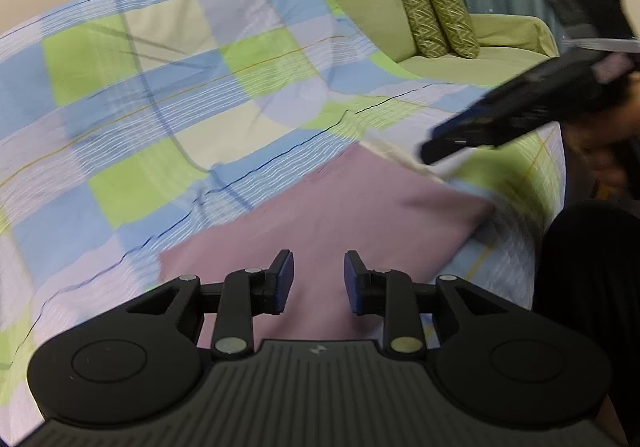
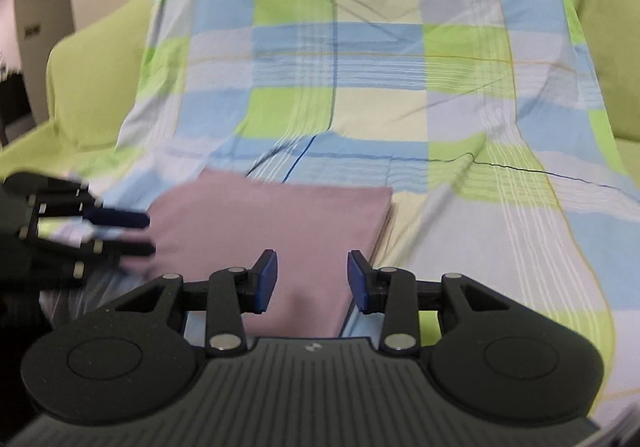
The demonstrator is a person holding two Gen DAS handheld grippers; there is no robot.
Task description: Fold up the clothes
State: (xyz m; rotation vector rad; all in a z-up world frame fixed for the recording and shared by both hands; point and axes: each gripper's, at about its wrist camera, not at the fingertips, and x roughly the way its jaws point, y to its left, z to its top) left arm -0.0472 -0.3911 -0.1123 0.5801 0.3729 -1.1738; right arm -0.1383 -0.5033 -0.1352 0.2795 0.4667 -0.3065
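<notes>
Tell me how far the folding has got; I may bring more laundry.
Done, it seems: the pink garment lies as a flat folded rectangle on the checked sheet. In hand: nothing; the left gripper and right gripper are open and empty above it. Left: no other clothes are in view.

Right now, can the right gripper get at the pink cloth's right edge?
Probably yes. The right gripper hangs open just above the pink cloth, nothing between its jaws, and that edge lies bare on the checked sheet. The left gripper sits at the opposite side.
</notes>
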